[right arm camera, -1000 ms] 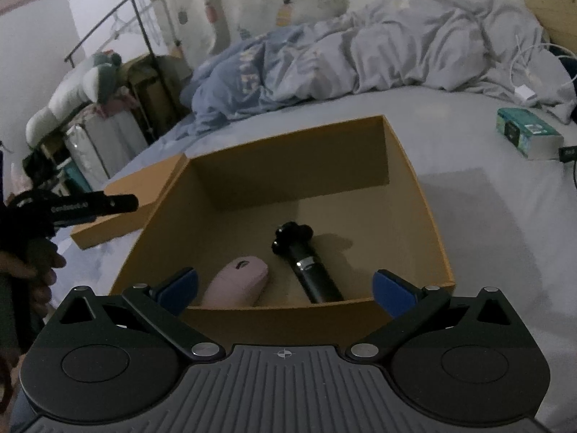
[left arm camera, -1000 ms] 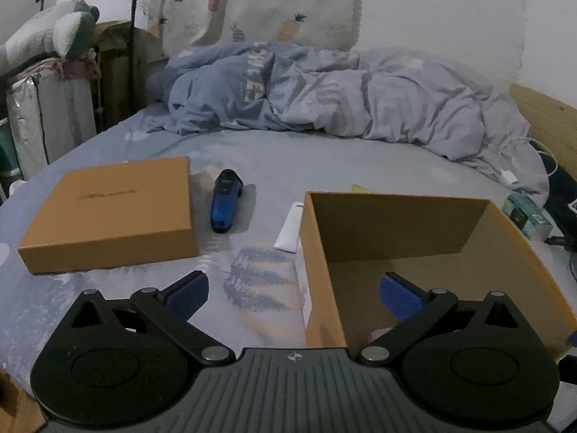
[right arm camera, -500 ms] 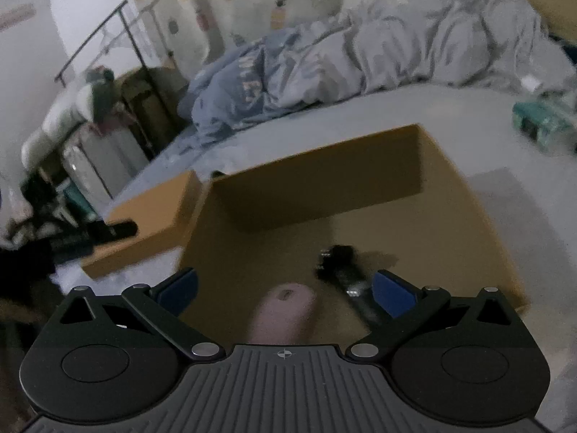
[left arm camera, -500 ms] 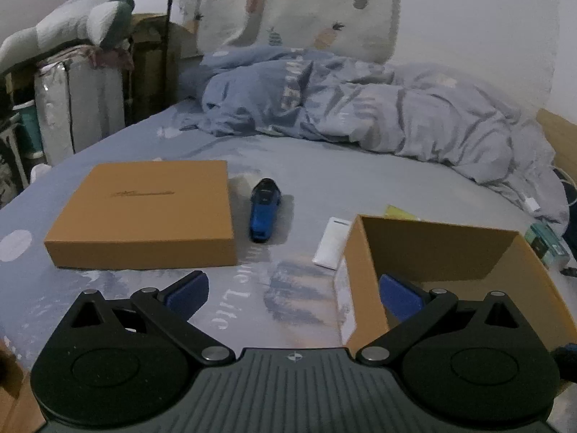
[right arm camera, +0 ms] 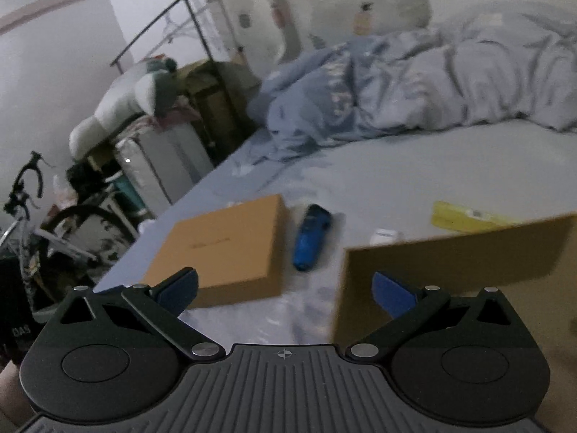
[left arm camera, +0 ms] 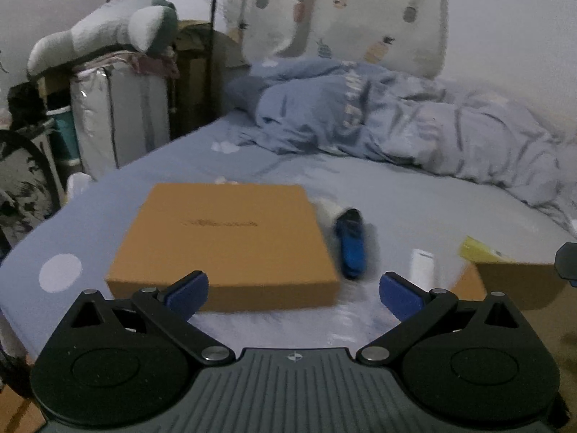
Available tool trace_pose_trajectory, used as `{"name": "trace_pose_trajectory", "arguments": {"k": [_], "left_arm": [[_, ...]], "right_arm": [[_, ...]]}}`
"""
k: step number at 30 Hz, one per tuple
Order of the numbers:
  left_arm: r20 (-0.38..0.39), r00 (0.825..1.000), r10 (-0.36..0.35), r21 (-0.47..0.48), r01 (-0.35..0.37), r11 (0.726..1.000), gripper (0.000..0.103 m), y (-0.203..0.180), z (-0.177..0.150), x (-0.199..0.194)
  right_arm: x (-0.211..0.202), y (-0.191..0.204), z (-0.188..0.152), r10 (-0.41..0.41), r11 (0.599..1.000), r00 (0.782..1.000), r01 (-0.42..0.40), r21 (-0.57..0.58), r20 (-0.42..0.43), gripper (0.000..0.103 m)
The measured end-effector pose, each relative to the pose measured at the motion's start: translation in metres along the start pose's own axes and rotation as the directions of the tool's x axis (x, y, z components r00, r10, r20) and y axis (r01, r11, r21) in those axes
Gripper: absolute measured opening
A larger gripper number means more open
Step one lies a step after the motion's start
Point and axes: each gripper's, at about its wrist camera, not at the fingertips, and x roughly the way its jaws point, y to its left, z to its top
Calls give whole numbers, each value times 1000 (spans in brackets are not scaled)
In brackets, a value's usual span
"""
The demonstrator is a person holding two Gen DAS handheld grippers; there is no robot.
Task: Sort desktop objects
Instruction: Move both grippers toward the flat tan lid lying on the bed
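The left gripper (left arm camera: 294, 294) is hovering low over the bed sheet (left arm camera: 414, 209), jaws spread and empty, facing one flat closed box (left arm camera: 227, 241). The right gripper (right arm camera: 285, 288) is likewise gaping, empty, beside one open box (right arm camera: 450, 267). One blue device (left arm camera: 351, 247) is lying between the boxes, with one white item (left arm camera: 422, 270) near it.

Both wrist views low over bed (left arm camera: 414, 209), facing duvet — sharing closed box (left arm camera: 227, 241), blue device (right arm camera: 310, 238).
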Motion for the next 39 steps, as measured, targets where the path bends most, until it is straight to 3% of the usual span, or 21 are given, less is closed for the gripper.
{"name": "trace_pose_trajectory", "arguments": {"k": [8,17,31,39], "left_arm": [[4,997,82,-27,-82,996,103,55,23,36],[-70,989,127,-93,-133,987,103,109,26,90],[-174,979,108,-242,-148,959,103,162,34,175],[-217,974,61,-305,-127,944,103,176,27,211]], "right_arm": [[77,42,25,81,996,994,-83,-17,-71,103],[170,58,35,41,998,987,-49,-47,-153,103],[290,48,23,-30,999,965,19,-44,-262,103],[328,42,9,-57,997,953,41,-59,-298,103]]}}
